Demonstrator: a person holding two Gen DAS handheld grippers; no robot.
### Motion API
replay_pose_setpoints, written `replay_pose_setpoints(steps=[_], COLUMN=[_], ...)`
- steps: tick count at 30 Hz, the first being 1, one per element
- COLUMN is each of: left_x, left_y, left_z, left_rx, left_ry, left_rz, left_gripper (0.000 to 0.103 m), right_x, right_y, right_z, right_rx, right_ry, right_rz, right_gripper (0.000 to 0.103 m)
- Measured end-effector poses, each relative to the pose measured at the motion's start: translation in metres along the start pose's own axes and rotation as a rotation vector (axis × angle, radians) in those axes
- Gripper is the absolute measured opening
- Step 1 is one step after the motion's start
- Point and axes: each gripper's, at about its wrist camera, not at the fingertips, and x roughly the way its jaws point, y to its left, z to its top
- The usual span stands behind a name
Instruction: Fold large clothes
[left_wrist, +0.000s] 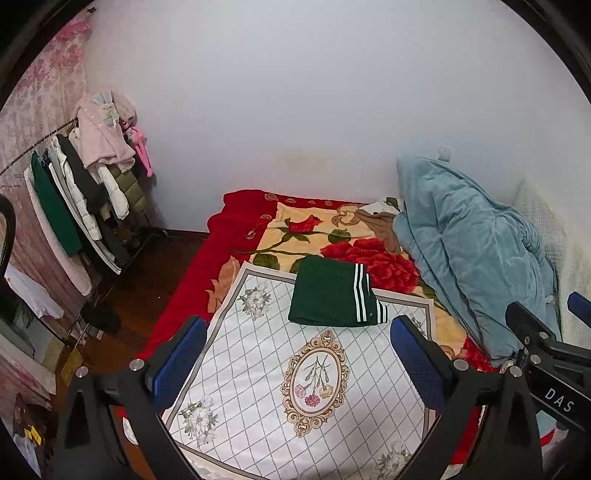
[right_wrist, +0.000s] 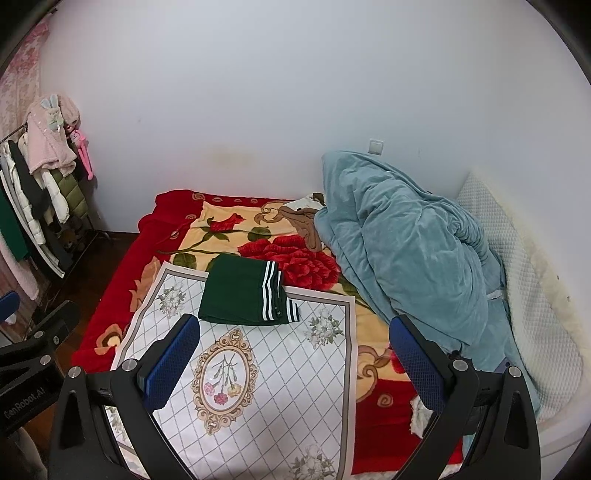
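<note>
Folded green garment (left_wrist: 334, 293) on mat (left_wrist: 258, 369)

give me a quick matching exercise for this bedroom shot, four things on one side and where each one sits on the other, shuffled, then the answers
Things:
1. green folded garment
2. blue quilt
3. pink fleece robe
4. white diamond-pattern cloth

Places:
A. draped over the clothes rack by the left wall
B. spread flat on the rose blanket, nearest the grippers
C. heaped along the right side of the bed
D. lying on the far edge of the white cloth

Pairs: 1-D, 2-C, 3-A, 4-B
</note>
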Motion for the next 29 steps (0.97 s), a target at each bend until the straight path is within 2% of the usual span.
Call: replay_pose_setpoints(steps=[29], left_x=[-0.0012], left_y=[0.006], left_z=[0.005], left_rx=[-0.001], left_ry=[-0.005], left_rz=[-0.011], left_gripper=[0.101], right_x=[0.0003], right_y=[0.0003], right_z=[0.0067], right_rx=[-0.005], right_ry=[-0.007], right_rz=[-0.003], right_gripper=[0.103])
